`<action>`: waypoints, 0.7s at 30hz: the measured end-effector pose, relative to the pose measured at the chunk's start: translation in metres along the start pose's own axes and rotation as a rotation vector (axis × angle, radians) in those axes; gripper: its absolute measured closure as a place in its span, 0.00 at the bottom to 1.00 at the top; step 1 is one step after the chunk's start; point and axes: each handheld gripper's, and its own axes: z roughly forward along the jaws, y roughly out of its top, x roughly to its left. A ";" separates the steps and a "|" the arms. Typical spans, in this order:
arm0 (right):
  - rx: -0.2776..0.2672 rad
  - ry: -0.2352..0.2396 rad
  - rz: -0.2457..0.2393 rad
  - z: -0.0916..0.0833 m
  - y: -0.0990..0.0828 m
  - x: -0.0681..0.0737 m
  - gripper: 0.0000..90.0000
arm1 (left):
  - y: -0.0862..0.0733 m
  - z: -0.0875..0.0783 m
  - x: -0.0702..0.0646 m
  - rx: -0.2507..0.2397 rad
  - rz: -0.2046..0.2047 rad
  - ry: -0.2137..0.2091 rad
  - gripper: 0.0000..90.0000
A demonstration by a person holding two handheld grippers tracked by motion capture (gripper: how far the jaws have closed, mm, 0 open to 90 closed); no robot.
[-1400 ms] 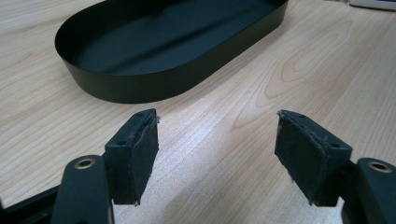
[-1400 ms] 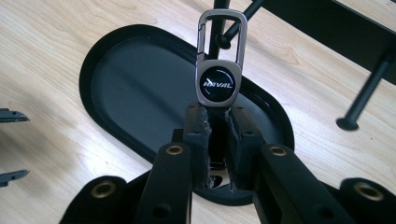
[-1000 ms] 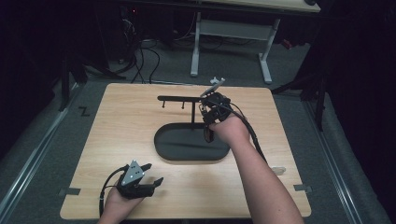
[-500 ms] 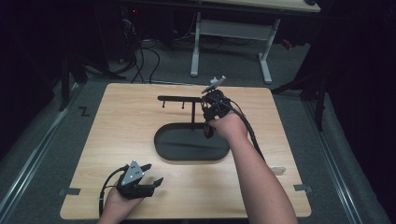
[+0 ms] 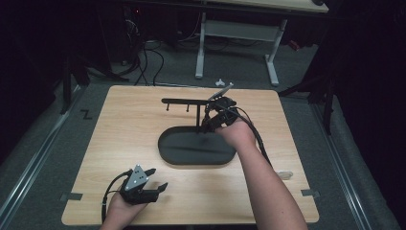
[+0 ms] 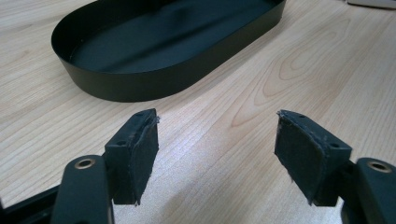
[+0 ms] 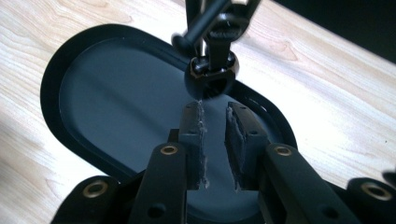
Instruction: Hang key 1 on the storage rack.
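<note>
Dim room, dark floor, a pale wooden tabletop (image 5: 119,143) filling the middle of the high view. At centre, a black oval metal tray (image 5: 191,153) with an upright post and hooked crossbar (image 5: 184,101) rising from its far rim. Right gripper (image 5: 218,112) hovering just above centre-right, beside the post; in the right gripper view, fingers (image 7: 194,135) just been opening, a narrow gap with nothing between, the post's round knob (image 7: 210,77) just ahead, probably easing off after touching it. Left gripper (image 5: 146,184) parked at lower left, well apart from the tray, likely waiting; fingers (image 6: 140,144) wide apart, empty.
</note>
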 end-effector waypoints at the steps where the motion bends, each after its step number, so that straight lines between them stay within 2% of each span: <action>1: -0.001 0.004 0.003 0.000 -0.002 -0.001 0.85 | 0.000 0.000 0.000 0.001 0.000 0.000 0.34; 11: -0.009 0.019 -0.008 -0.007 -0.026 -0.001 0.82 | 0.001 0.003 -0.001 0.012 0.008 -0.004 0.34; 21: -0.020 0.041 -0.017 -0.014 -0.058 0.001 0.76 | 0.001 0.005 -0.003 0.019 0.013 -0.007 0.34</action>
